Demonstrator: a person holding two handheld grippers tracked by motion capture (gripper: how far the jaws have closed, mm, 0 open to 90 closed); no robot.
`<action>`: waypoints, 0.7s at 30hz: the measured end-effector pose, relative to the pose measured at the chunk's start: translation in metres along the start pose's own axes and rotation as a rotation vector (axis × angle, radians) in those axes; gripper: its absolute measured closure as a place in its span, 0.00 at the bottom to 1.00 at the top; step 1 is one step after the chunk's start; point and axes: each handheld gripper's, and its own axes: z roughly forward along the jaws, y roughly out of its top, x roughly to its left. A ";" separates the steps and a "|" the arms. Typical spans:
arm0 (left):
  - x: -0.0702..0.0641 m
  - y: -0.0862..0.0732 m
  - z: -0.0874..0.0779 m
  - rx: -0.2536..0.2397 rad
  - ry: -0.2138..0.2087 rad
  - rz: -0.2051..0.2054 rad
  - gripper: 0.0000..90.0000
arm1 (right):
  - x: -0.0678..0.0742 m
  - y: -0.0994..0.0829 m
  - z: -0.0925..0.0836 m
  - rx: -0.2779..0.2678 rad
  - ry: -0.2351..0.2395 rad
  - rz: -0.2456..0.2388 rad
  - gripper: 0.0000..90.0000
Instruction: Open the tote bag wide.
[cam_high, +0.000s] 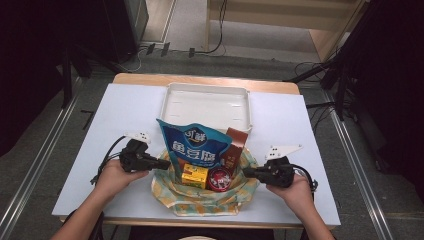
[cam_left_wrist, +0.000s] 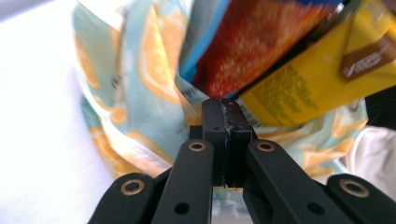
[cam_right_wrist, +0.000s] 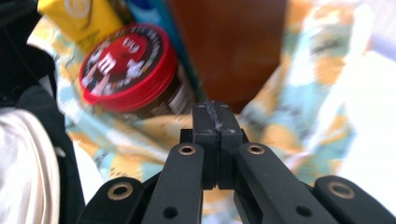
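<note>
Sitting at the table's near centre, the floppy cloth bag printed in pale blue and orange (cam_high: 200, 200) holds a tall blue foil snack pouch (cam_high: 196, 145), a small yellow carton (cam_high: 194, 175), a round red-lidded jar (cam_high: 219, 178) and a brown rectangular box (cam_high: 234, 148). The left gripper (cam_high: 165, 164) pinches the bag's rim at nine o'clock, its jaws clamped together on the cloth; in the left gripper view the fabric (cam_left_wrist: 140, 93) bunches right at the closed jaw tips. The right gripper (cam_high: 248, 172) pinches the opposite rim at three o'clock, jaws likewise pressed tight on the cloth (cam_right_wrist: 280, 130), with the jar's red lid (cam_right_wrist: 128, 63) just beyond.

At twelve o'clock of the bag, an empty white plastic tray (cam_high: 172, 102) lies near the pouch's top. The white tabletop (cam_high: 125, 115) stretches bare at nine and three o'clock, well clear to both side edges, while the bag's lower hem lies close to the near edge at six o'clock.
</note>
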 end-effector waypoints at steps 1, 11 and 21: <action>0.001 0.001 -0.001 0.007 0.010 0.000 1.00 | -0.003 0.002 -0.002 -0.008 -0.009 0.003 1.00; 0.015 0.023 -0.014 -0.023 0.031 0.003 1.00 | -0.029 0.024 -0.008 -0.042 -0.057 0.042 1.00; 0.023 0.051 -0.001 -0.011 0.028 0.021 1.00 | -0.053 0.055 0.013 -0.058 -0.073 0.024 1.00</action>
